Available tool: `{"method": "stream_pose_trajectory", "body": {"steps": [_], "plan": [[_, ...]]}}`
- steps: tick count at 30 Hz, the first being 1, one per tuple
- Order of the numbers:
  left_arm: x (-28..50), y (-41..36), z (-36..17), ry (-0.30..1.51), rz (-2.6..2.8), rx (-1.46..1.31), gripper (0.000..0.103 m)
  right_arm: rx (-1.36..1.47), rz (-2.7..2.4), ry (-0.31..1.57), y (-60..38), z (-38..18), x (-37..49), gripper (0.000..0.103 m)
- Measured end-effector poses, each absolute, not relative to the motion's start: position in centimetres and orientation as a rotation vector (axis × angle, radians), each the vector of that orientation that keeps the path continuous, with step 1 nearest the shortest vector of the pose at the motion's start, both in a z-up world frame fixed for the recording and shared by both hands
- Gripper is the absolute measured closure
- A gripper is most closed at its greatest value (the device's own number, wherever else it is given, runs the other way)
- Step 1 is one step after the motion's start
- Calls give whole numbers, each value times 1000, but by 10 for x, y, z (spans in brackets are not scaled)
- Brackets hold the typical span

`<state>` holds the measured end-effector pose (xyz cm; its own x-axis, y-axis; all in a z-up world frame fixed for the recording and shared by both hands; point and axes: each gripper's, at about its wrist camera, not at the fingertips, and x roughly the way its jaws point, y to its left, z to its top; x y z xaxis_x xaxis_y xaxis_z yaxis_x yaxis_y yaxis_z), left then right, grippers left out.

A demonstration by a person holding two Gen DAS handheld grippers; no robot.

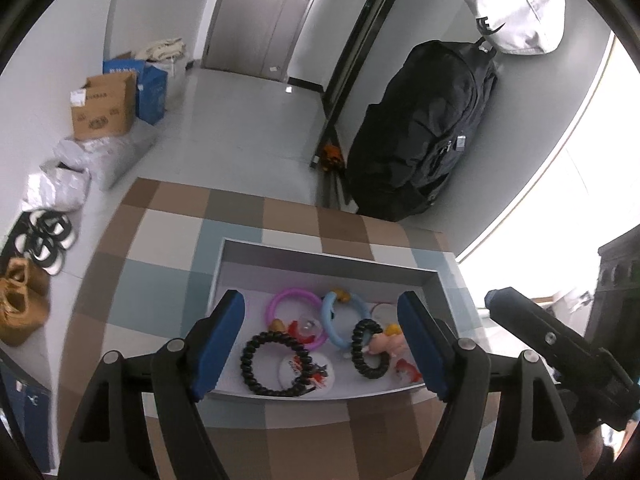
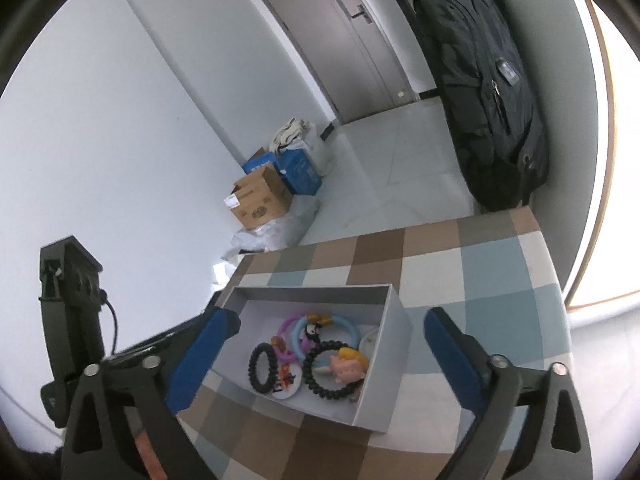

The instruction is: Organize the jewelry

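A shallow white box [image 1: 328, 254] [image 2: 312, 290] sits on the checkered table [image 1: 168, 236] [image 2: 480, 272]. Inside lie a black spiral ring [image 1: 245, 356] [image 2: 251, 368], a second black spiral ring [image 1: 356, 348] [image 2: 328, 394], a pink ring [image 1: 296, 290], a blue ring [image 1: 326, 316] [image 2: 348, 322], a cartoon charm [image 1: 384, 344] [image 2: 348, 366] and a white round badge [image 1: 296, 368] [image 2: 286, 384]. My left gripper [image 1: 320, 298] is open above the box's near side, nothing between its pads. My right gripper [image 2: 332, 315] is open wide, straddling the box without touching anything.
A black backpack [image 1: 424, 128] leans on the wall beyond the table's far right corner. On the floor at the left are a cardboard box [image 1: 104, 104], a blue box [image 1: 152, 92], plastic bags and several shoes [image 1: 44, 240]. A bright window lies to the right.
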<state>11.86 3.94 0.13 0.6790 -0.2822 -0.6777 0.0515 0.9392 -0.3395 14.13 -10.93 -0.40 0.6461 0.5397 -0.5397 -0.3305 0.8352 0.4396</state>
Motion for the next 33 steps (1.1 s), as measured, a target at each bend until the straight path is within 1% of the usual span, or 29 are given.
{"method": "stream_pose_trajectory", "body": {"steps": [9,11,12,13,25,33], "plan": [[108,43,8,766,-122,-266,27,238,496,663,-105,2,125,0],[103,43,10,752,-105,-256,23,221,495,653,-104,3,119,0],[102,43,11,746,-97,-251,19,213,494,647,-104,3,116,0],[99,43,13,731,-86,-244,18,204,493,640,-104,4,113,0],[67,48,23,689,-14,-217,17,168,485,575,-106,13,78,0],[47,46,26,668,22,-196,17,135,478,589,-105,9,62,0]]}}
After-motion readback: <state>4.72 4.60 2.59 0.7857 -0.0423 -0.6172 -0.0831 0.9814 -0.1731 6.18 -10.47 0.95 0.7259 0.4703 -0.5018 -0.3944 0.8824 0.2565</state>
